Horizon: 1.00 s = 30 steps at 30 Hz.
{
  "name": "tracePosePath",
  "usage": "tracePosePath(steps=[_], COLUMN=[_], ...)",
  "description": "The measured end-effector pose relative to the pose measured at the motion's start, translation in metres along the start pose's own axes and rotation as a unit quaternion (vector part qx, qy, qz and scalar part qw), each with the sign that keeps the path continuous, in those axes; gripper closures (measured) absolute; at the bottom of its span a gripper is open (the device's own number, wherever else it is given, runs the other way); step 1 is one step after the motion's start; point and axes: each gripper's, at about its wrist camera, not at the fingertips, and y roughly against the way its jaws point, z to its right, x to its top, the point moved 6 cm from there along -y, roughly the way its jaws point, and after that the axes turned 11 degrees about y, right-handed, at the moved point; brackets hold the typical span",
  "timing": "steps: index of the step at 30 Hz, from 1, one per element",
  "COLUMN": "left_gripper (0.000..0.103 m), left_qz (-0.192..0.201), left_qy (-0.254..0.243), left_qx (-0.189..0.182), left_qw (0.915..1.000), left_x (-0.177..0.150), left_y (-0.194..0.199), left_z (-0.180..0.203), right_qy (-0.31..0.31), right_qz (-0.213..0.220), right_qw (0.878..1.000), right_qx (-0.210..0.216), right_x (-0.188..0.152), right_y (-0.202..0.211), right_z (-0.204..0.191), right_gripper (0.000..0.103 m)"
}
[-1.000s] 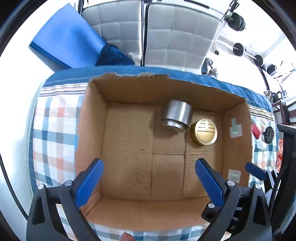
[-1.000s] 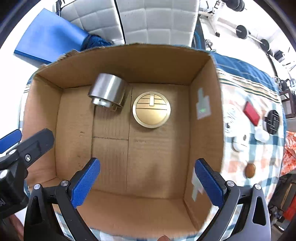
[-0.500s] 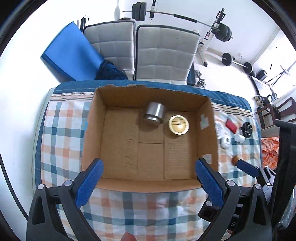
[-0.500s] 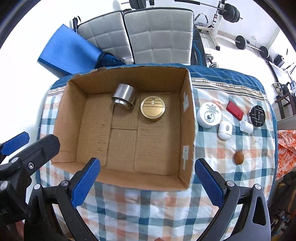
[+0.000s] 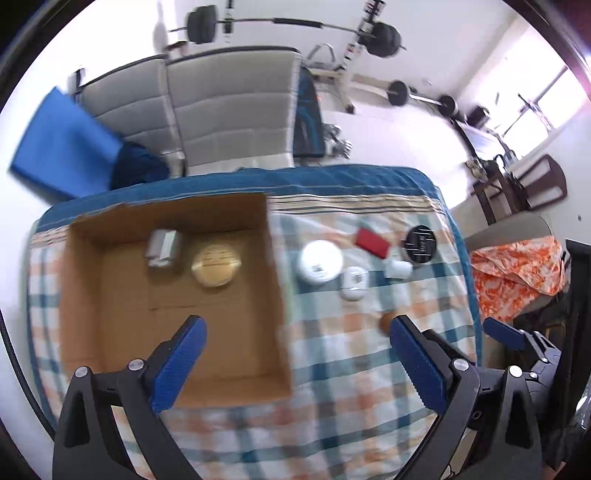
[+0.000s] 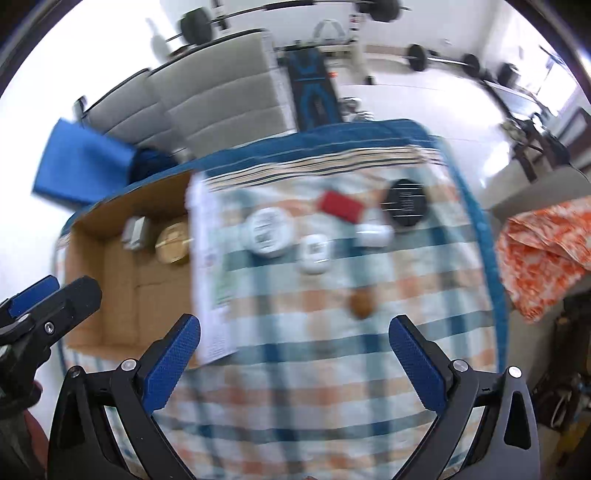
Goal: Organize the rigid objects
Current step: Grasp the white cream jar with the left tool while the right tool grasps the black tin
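An open cardboard box [image 5: 275, 266] [image 6: 199, 258] sits on the checked tablecloth and holds a steel cylinder [image 5: 162, 245] [image 6: 135, 230] and a gold round tin [image 5: 216, 264] [image 6: 171, 245]. To its right lie a white round tin [image 5: 320, 262] [image 6: 267, 232], a white case [image 5: 354, 283] [image 6: 314, 254], a red block [image 5: 372, 242] [image 6: 340, 206], a small white piece [image 5: 398, 268] [image 6: 373, 233], a black round lid [image 5: 421, 243] [image 6: 406, 202] and a brown oval [image 5: 386, 320] [image 6: 361, 302]. My left gripper [image 5: 295, 354] and right gripper [image 6: 293, 354] are open, empty, high above the cloth.
The table's far and right edges [image 5: 448, 206] show, with grey padded chairs [image 5: 229, 125] and a blue mat [image 5: 59, 151] behind. An orange patterned cloth [image 5: 517, 273] lies to the right. Weights and a barbell [image 5: 280, 26] stand at the back wall.
Both grippers have risen and swung right, away from over the box. The loose objects right of the box now sit in front of them. Both stay open and empty.
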Motion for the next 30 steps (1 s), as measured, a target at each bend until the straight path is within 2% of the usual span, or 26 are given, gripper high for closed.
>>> tracePosePath(steps=[4,6,12,20,29,30], left_gripper=[0.001,0.001,0.001,0.005,0.007,0.011], left_qz=[-0.021,-0.041,-0.091,-0.155,-0.198,-0.200], left_qy=[-0.019,-0.022,-0.013,-0.013,-0.020,-0.019], left_qx=[0.011,0.028,0.073,0.119,0.170,0.170], left_qw=[0.9995,0.9985,0.9930,0.9807,0.9651,0.9646], left_x=[0.016,0.025,0.049,0.048,0.035,0.033], left_y=[-0.040,-0.068,-0.145,-0.226,-0.272,-0.274], left_z=[0.038,0.051,0.061,0.051,0.034,0.033], right_qy=[-0.035,-0.047,-0.082,-0.094,-0.082,-0.081], right_qz=[-0.014,-0.022,-0.043,-0.087,-0.114,-0.117], right_qw=[0.999,0.999,0.996,0.992,0.990,0.989], right_qx=[-0.007,-0.007,0.003,0.018,0.028,0.029], right_x=[0.010,0.018,0.047,0.072,0.084,0.085], right_y=[-0.022,-0.036,-0.092,-0.170,-0.225,-0.229], right_z=[0.062,0.087,0.145,0.169,0.169,0.168], right_gripper=[0.000,0.000,0.000,0.000,0.000,0.000])
